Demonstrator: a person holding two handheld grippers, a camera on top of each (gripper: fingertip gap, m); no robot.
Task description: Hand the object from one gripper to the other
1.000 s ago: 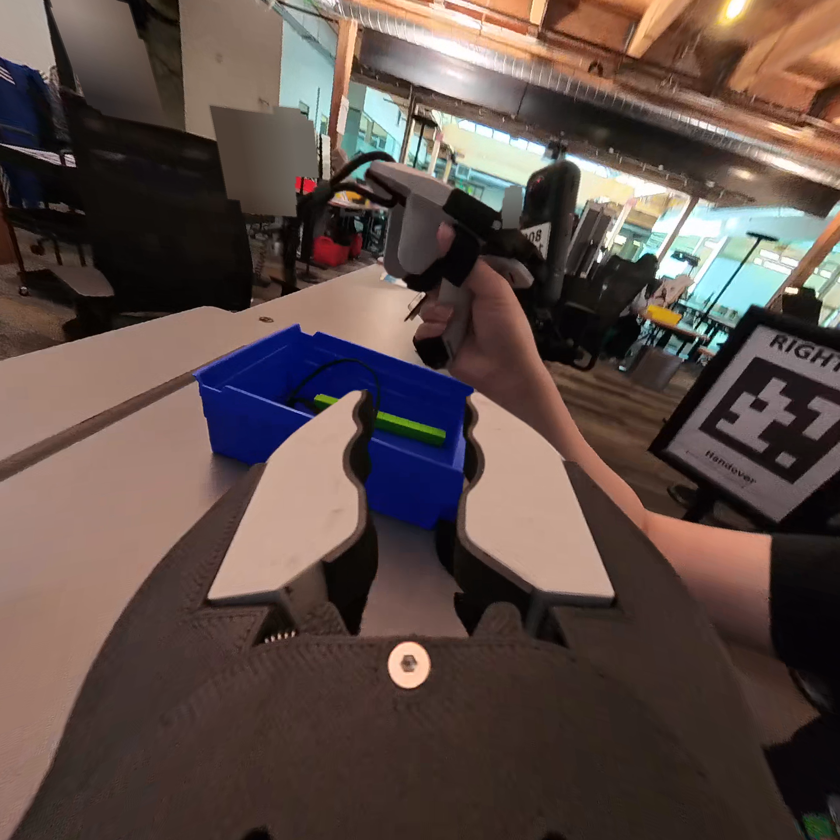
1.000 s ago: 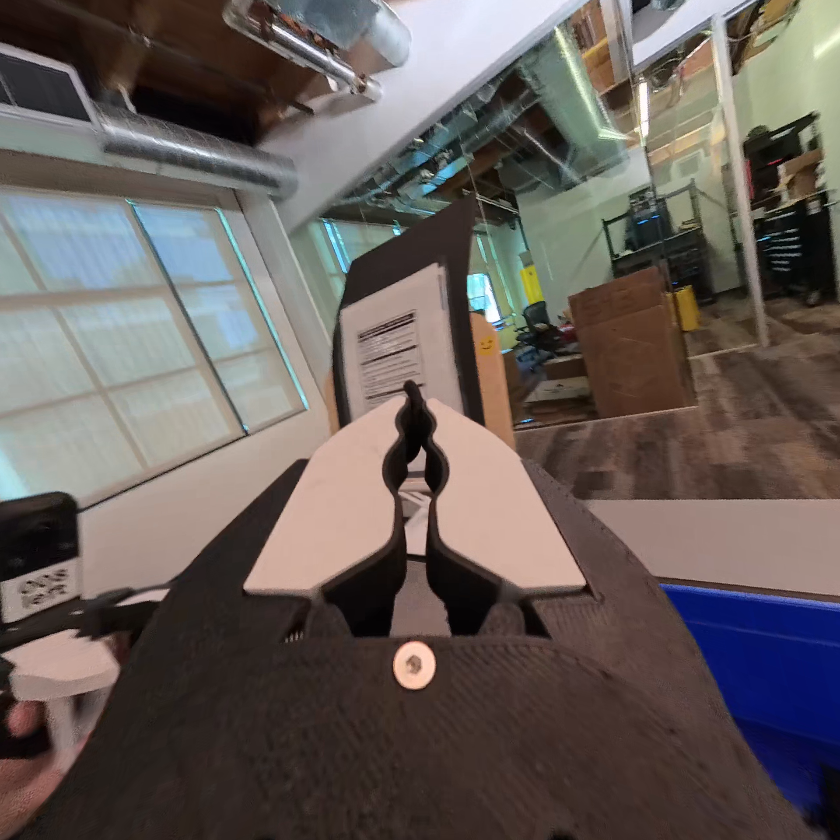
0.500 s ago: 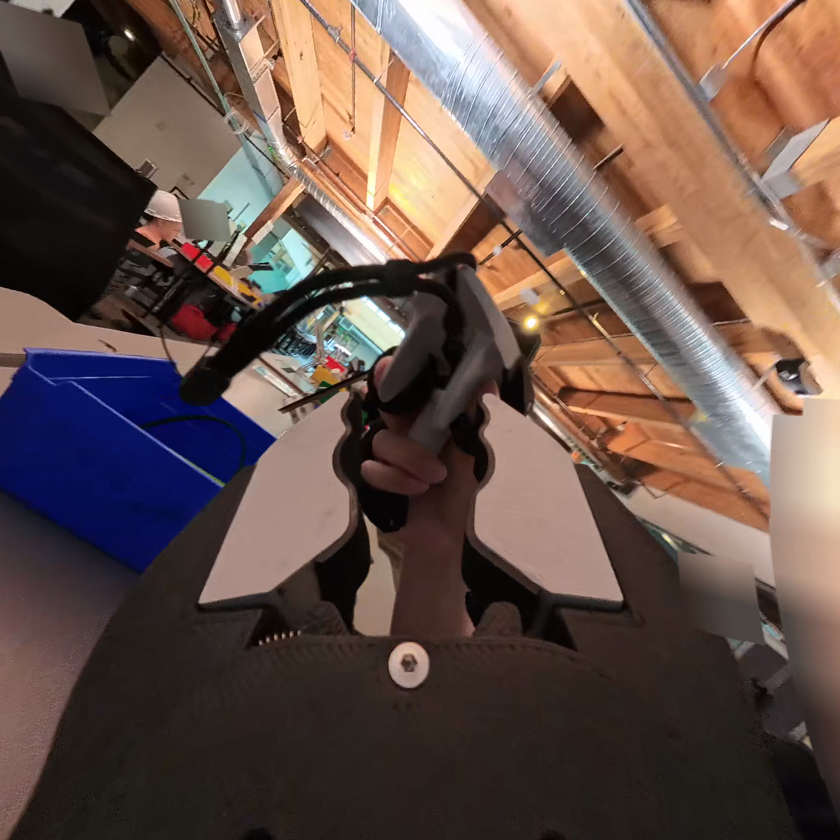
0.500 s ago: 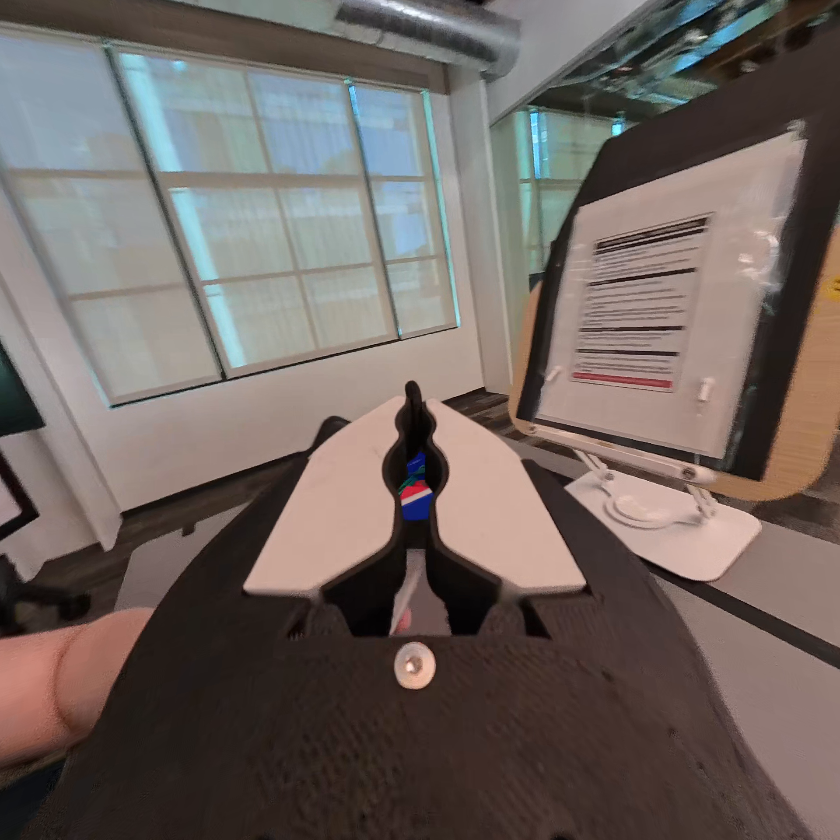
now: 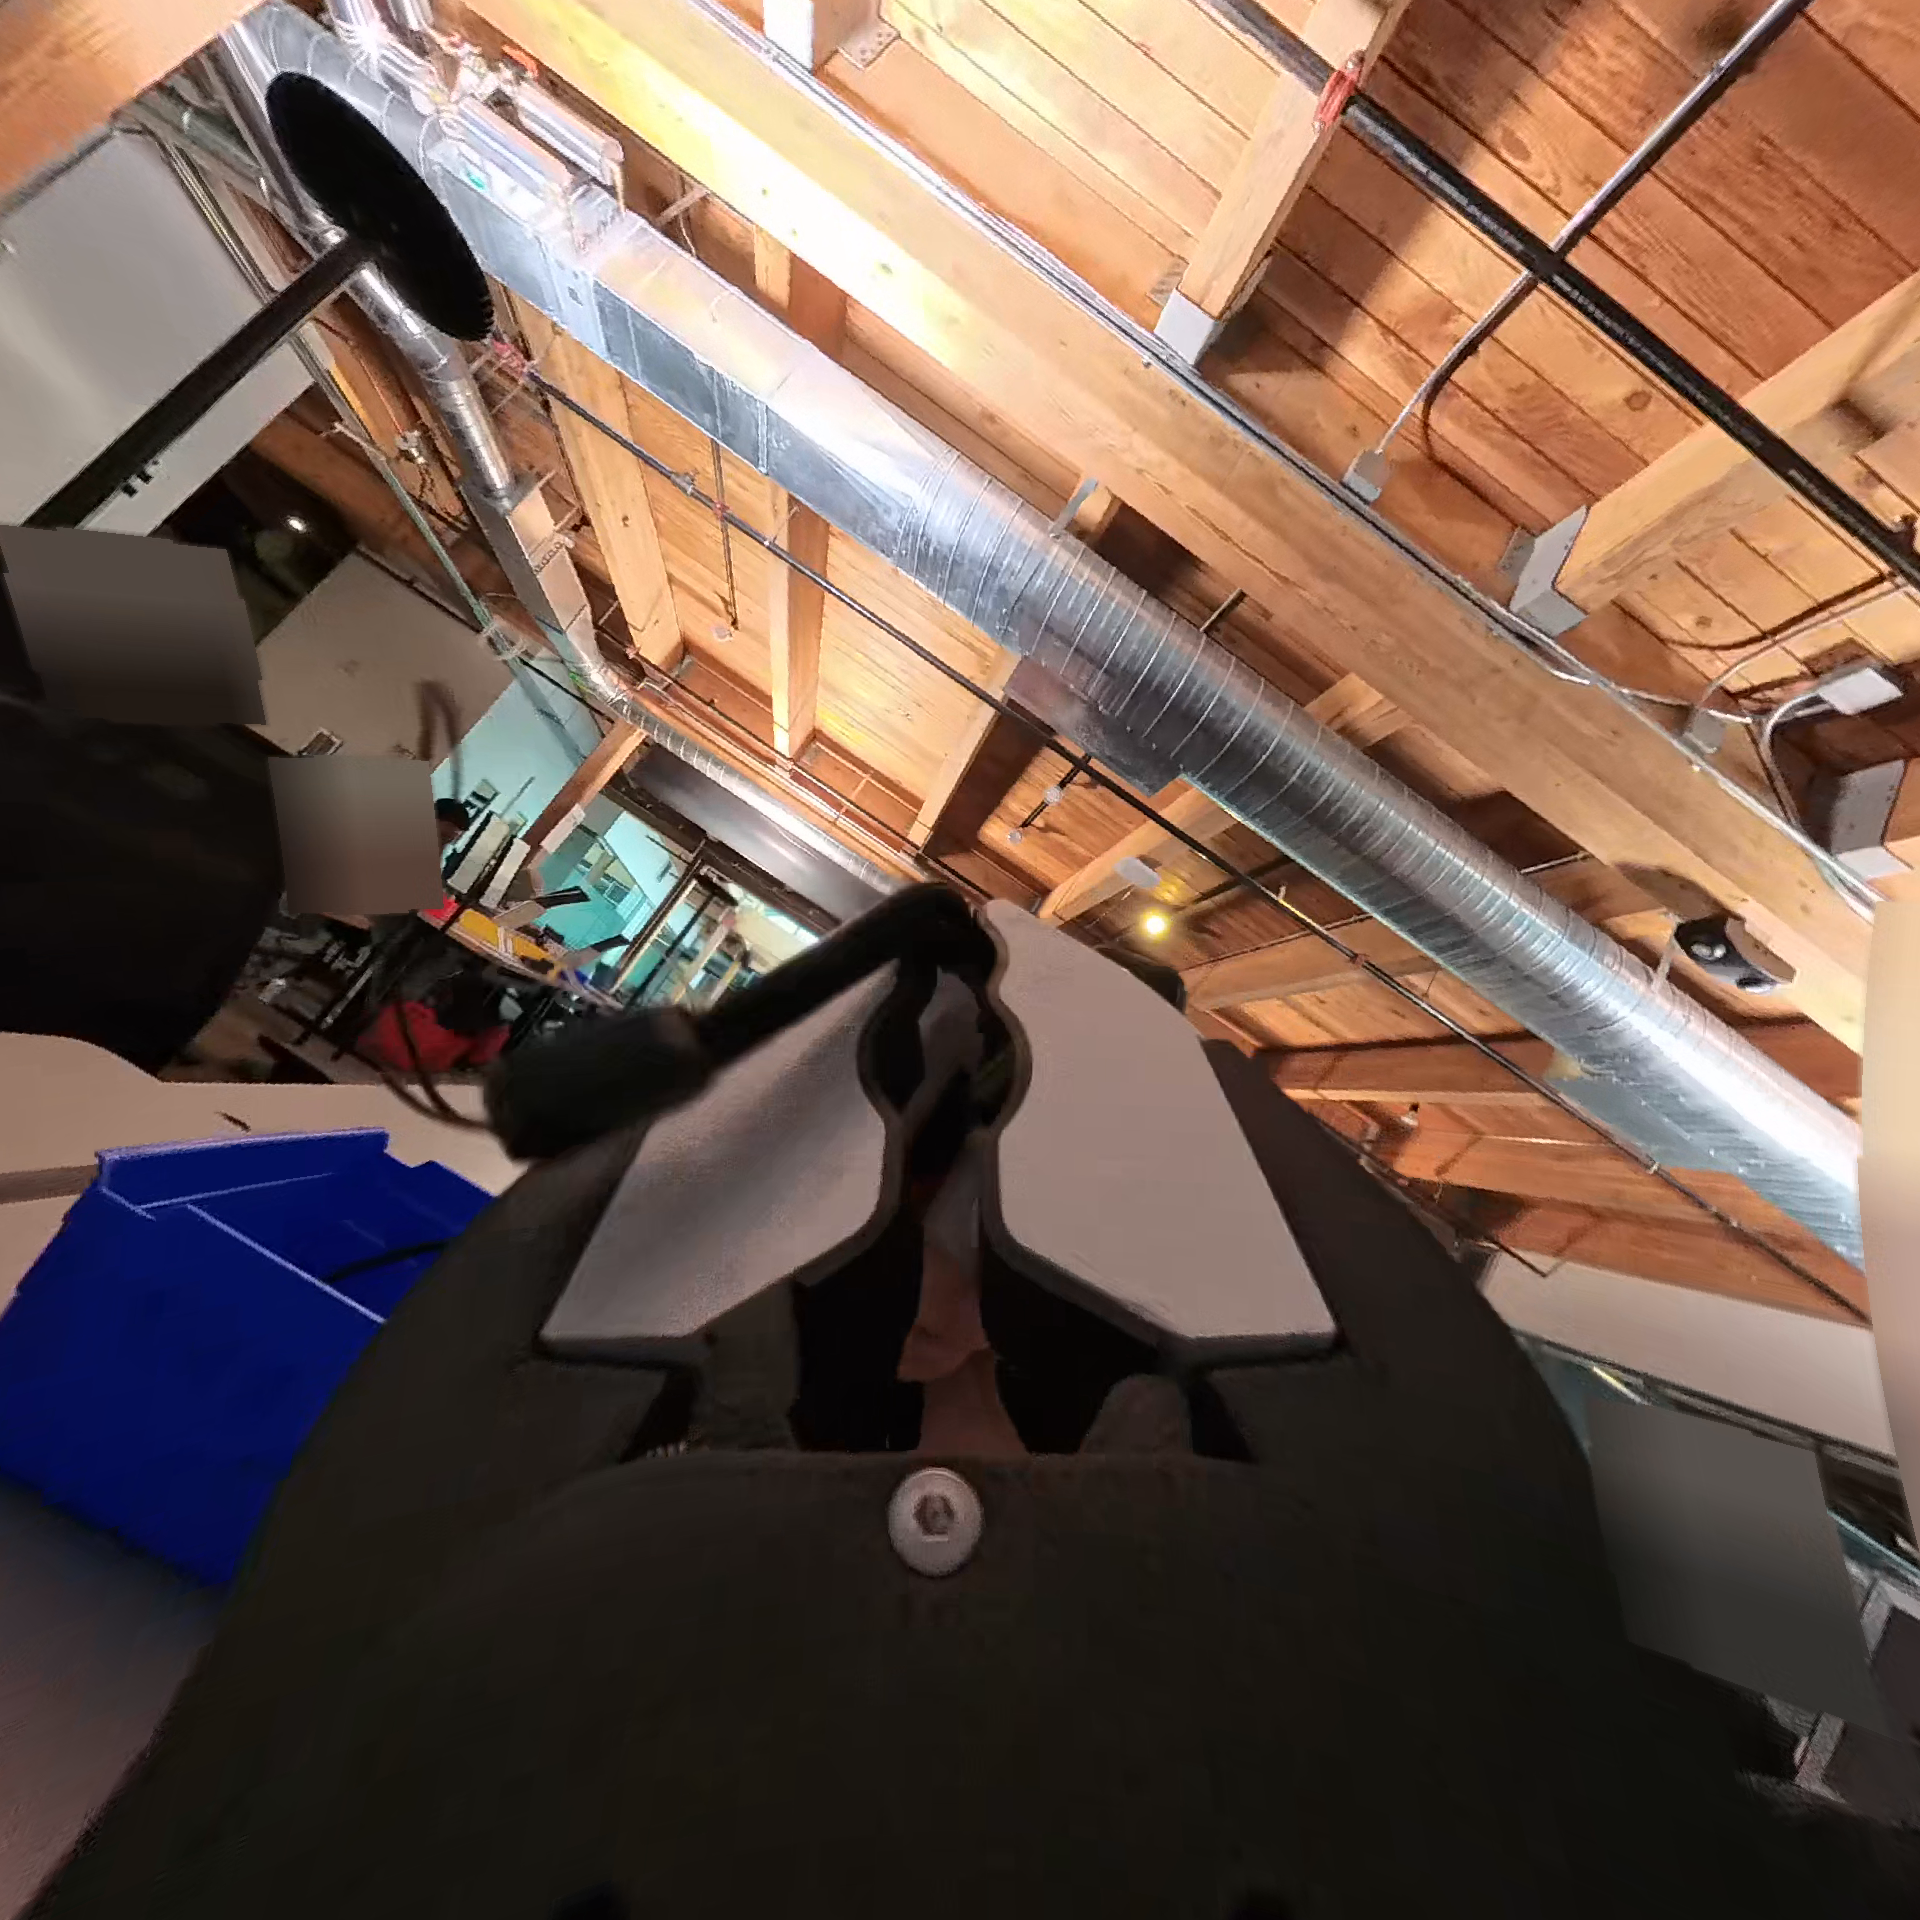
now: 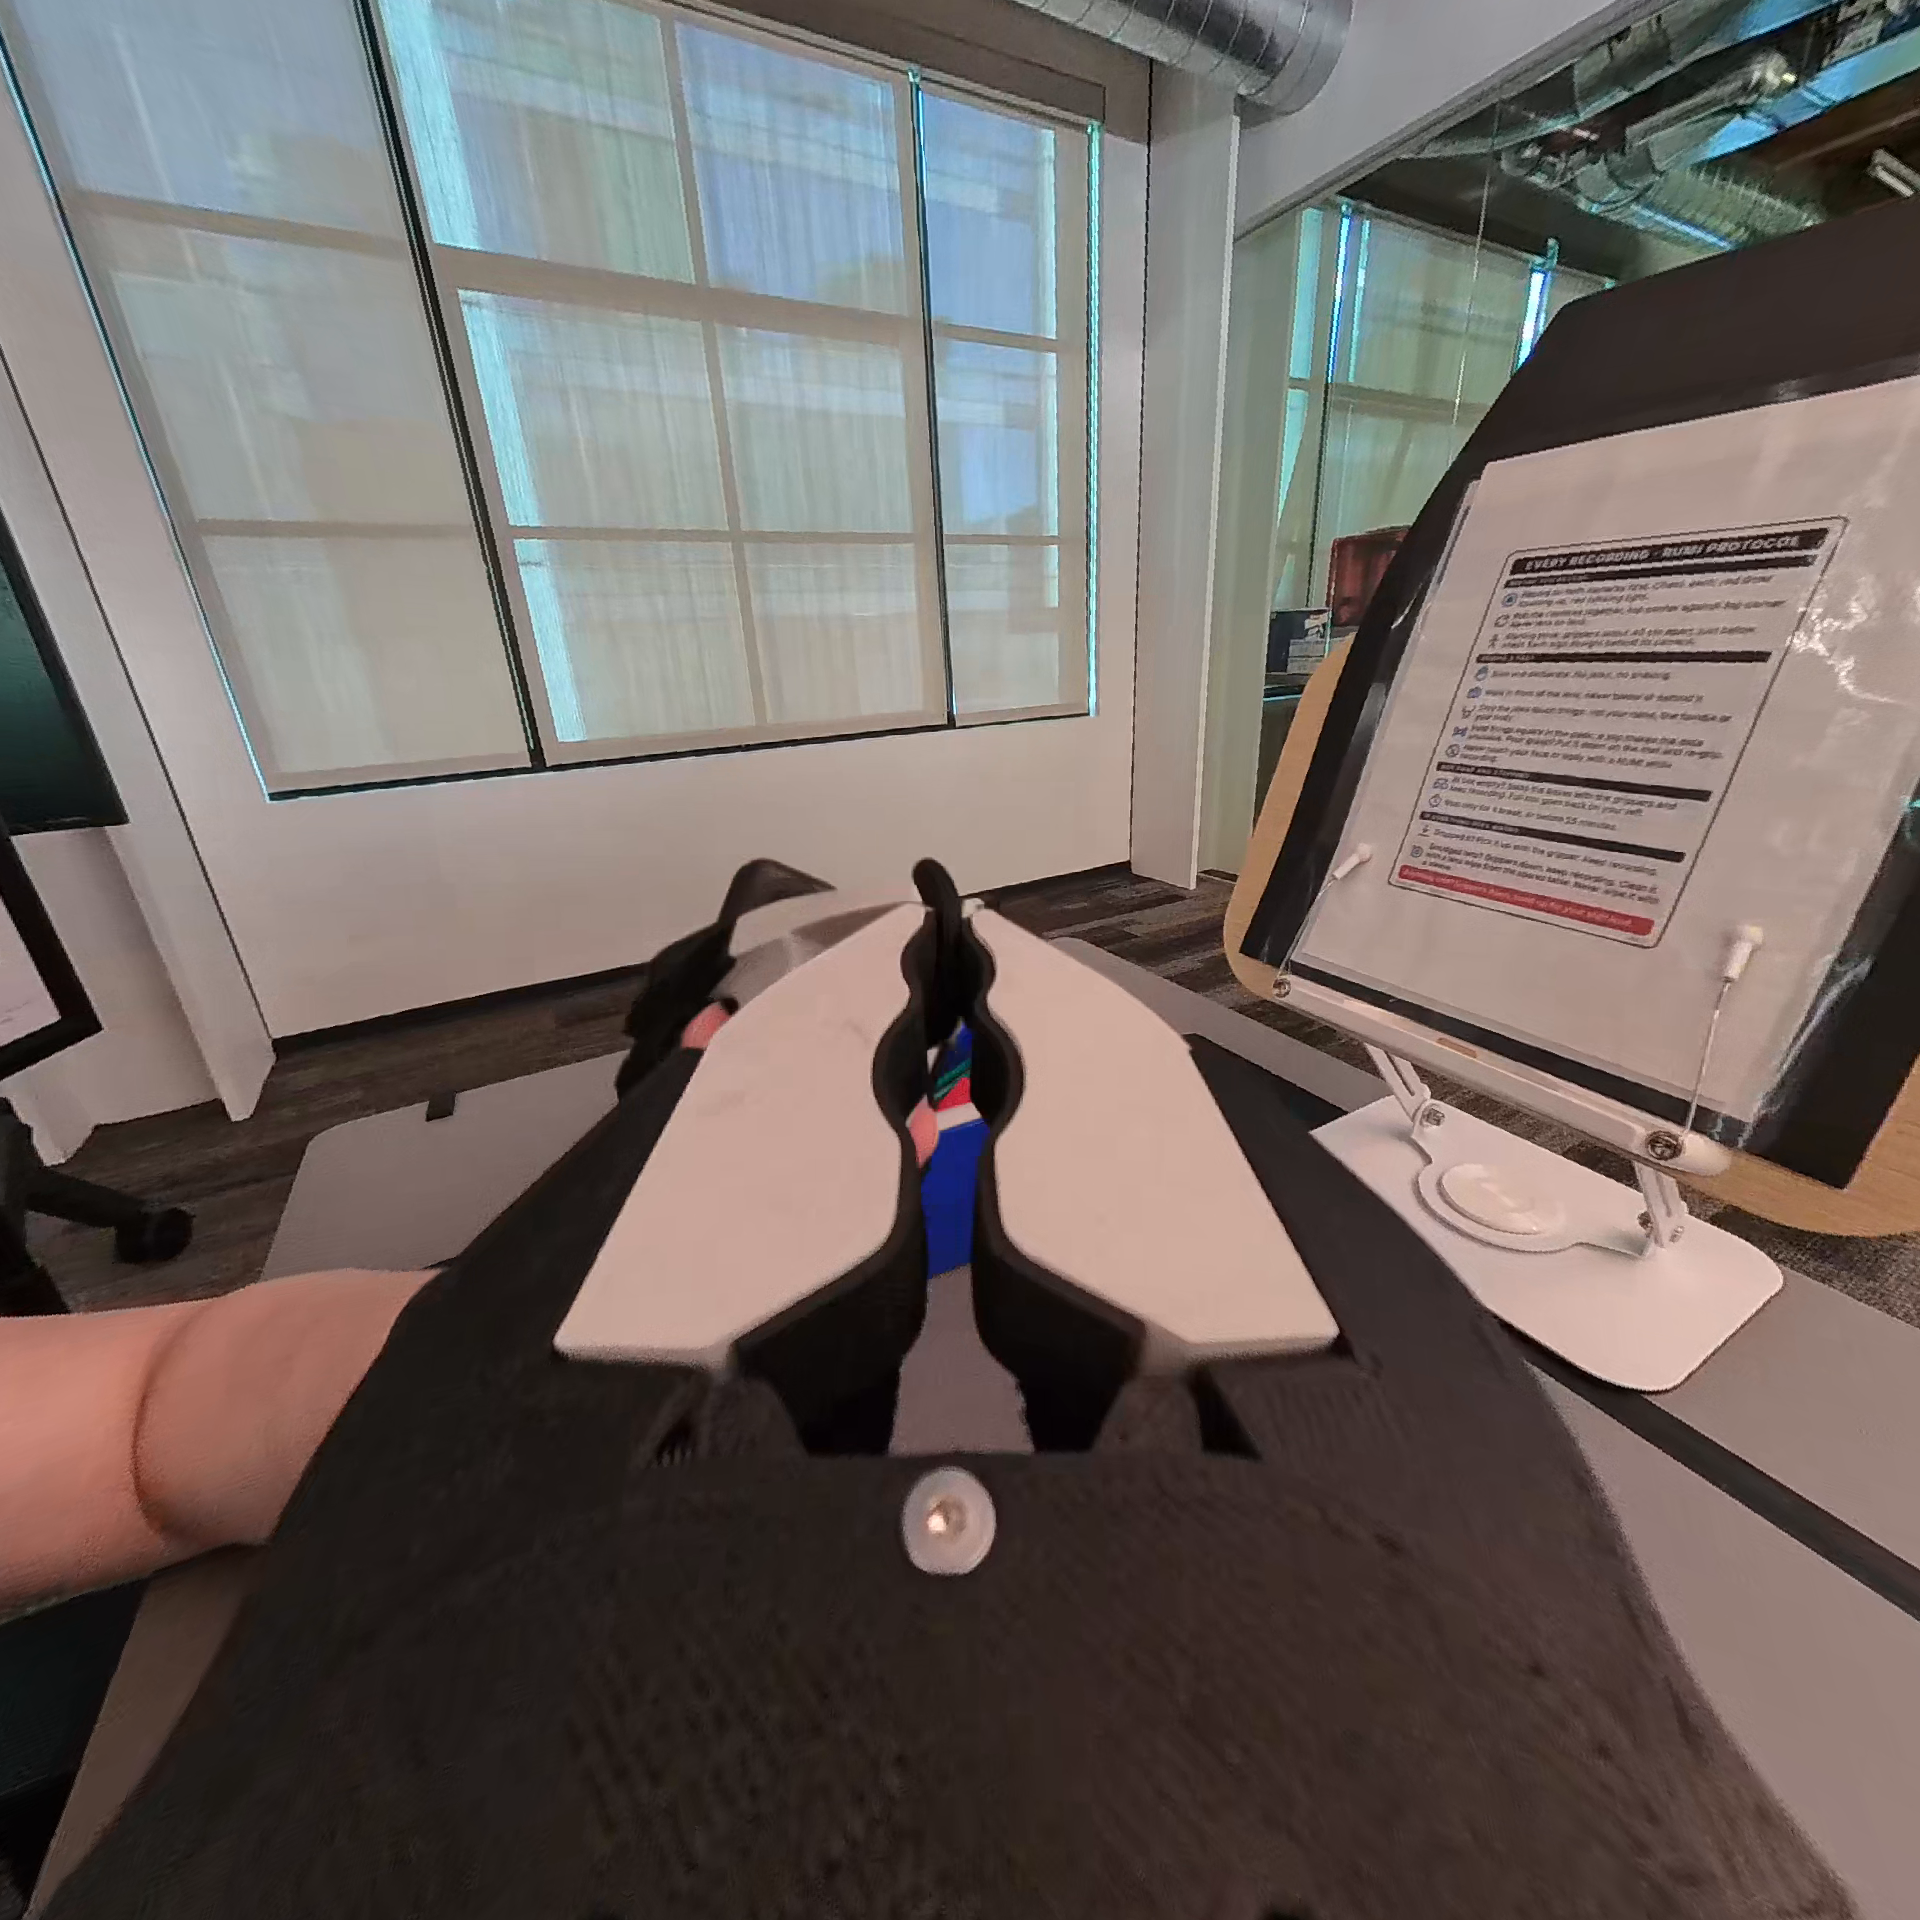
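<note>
Left gripper (image 5: 945, 935) has swung up off the table toward the ceiling, and its jaws went from wide apart to a narrow slot. Something dark and grey sits in it, but I can't tell if it's pinched. The blue bin (image 5: 156, 1351) is now off to the left, with only its black cable (image 5: 384, 1262) showing. The green bar that lay in it a second ago is out of sight. Right gripper (image 6: 943, 909) stays pressed together, apparently empty, so I'd say no pickup yet.
</note>
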